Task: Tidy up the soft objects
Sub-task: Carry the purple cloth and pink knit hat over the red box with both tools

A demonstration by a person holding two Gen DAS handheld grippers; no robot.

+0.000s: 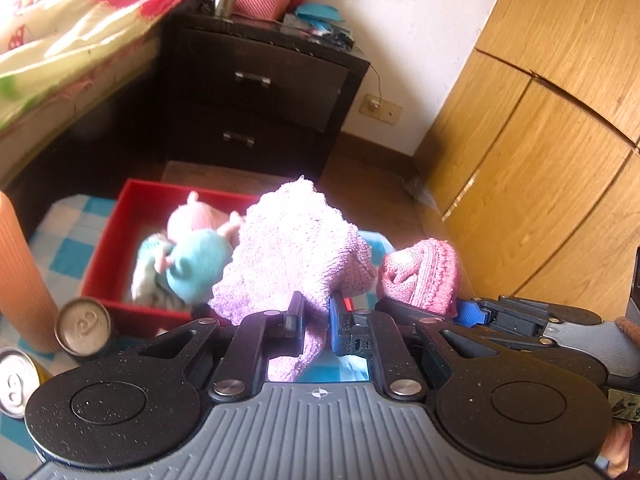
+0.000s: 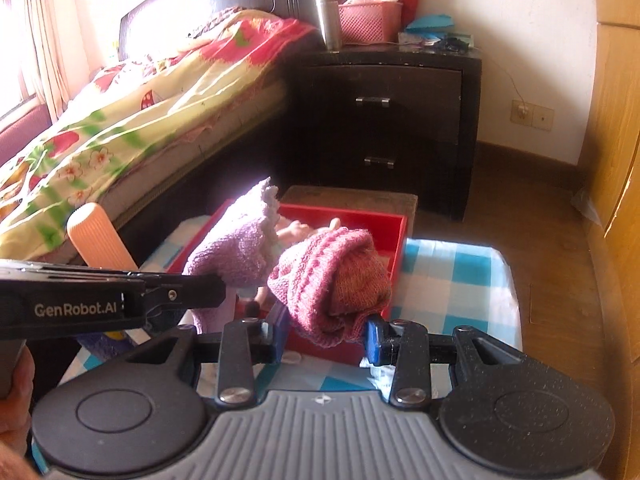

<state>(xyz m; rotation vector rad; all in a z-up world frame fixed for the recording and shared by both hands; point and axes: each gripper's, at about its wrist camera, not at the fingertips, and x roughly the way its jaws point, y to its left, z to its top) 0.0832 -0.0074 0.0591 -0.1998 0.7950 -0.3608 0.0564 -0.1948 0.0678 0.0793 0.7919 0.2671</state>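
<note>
My left gripper (image 1: 317, 316) is shut on a fluffy lilac towel (image 1: 292, 248), which hangs bunched above the near edge of a red box (image 1: 120, 216). In the box lie a pink plush toy (image 1: 196, 216) and a doll in teal clothing (image 1: 196, 264). My right gripper (image 2: 326, 334) is shut on a pink knitted piece (image 2: 332, 280), held up over the red box (image 2: 394, 232). In the right wrist view the lilac towel (image 2: 236, 248) hangs to the left, beside the left gripper's black body (image 2: 120, 300). The pink knit (image 1: 420, 276) also shows at right in the left wrist view.
A blue-and-white checked cloth (image 2: 452, 280) covers the surface under the box. Two drink cans (image 1: 82, 326) and an orange ribbed cylinder (image 1: 22, 272) stand at the left. Behind are a dark nightstand (image 2: 392, 120), a bed with a floral cover (image 2: 120, 128) and wooden wardrobe doors (image 1: 540, 160).
</note>
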